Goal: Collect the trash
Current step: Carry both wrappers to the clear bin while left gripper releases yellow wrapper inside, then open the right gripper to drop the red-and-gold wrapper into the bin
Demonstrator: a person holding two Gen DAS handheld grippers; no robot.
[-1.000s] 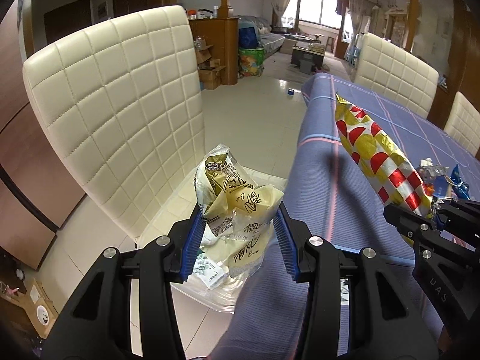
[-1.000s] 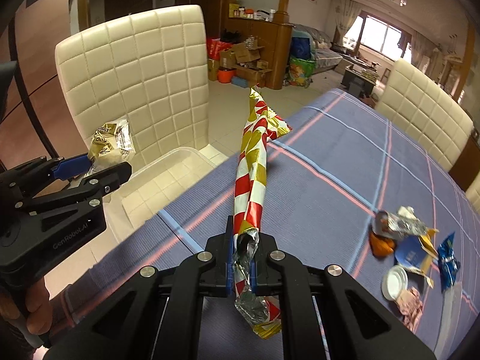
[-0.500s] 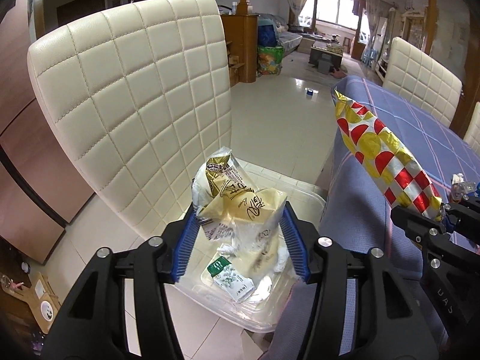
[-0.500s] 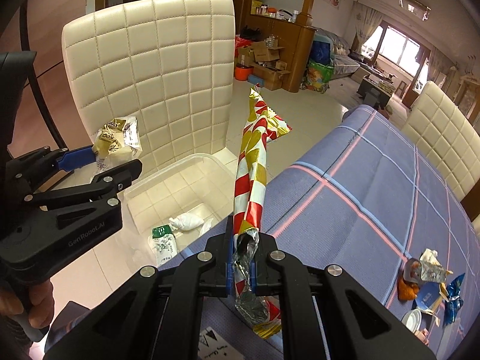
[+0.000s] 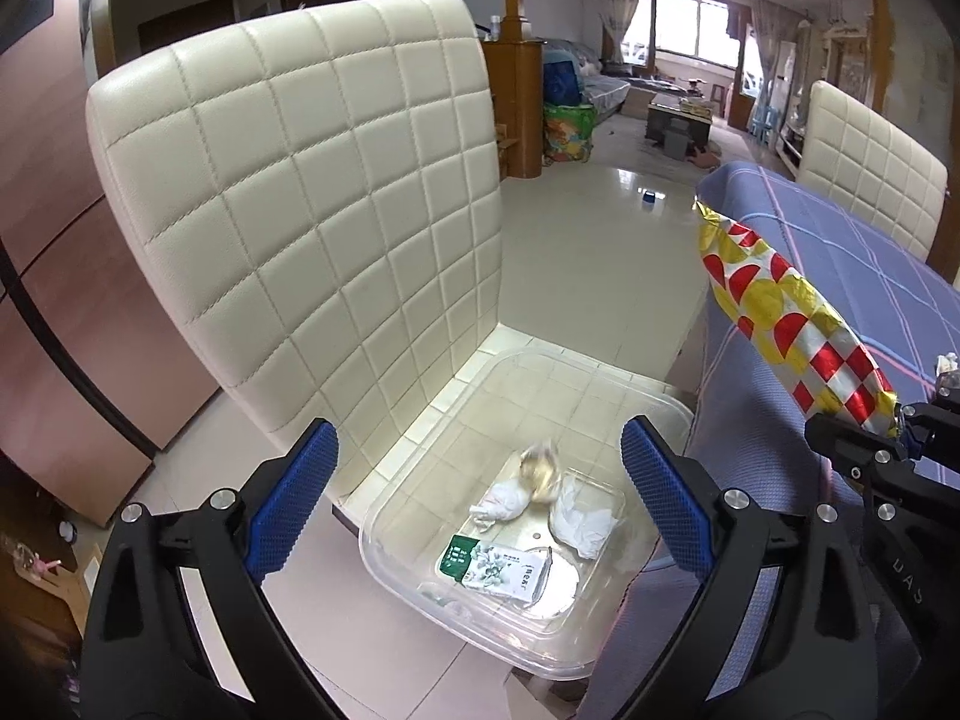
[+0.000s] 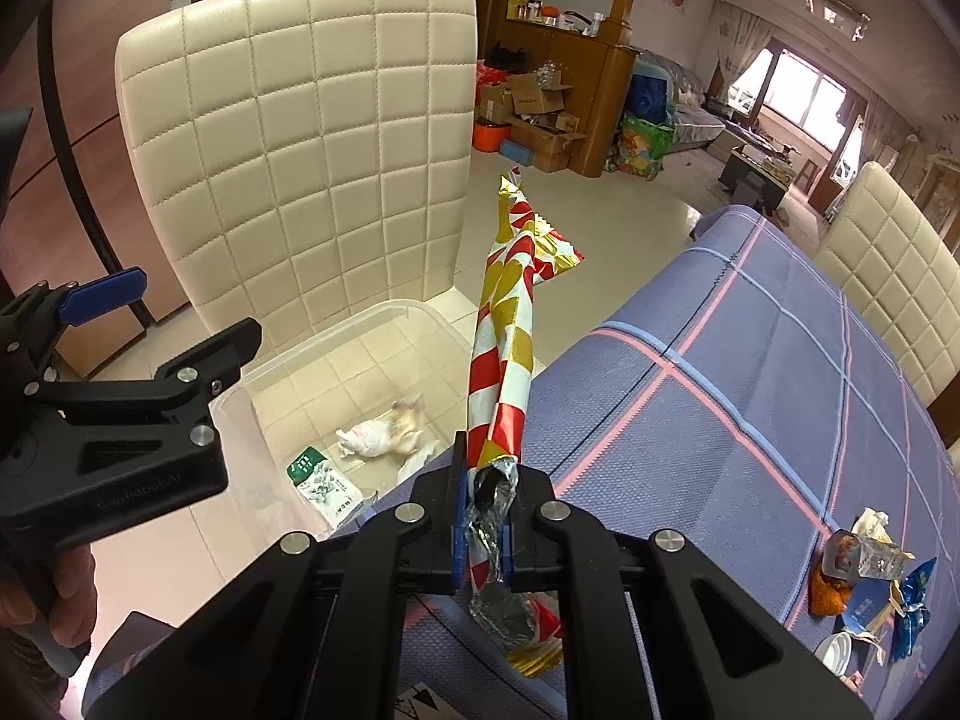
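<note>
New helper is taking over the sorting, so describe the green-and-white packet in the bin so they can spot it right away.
Start at the cream quilted chair; a clear plastic bin sits on its seat. Inside, the green-and-white packet lies flat at the near end. Its neighbours are crumpled white wads; only it is flat, rectangular and printed, with a green end.

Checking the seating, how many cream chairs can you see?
2: one chair beside the table's near end, holding the bin; another at the table's far side. More may be hidden.

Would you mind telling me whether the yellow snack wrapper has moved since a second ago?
Yes. The yellow snack wrapper dropped from between the opening left gripper's jaws into the clear bin on the chair.
</note>
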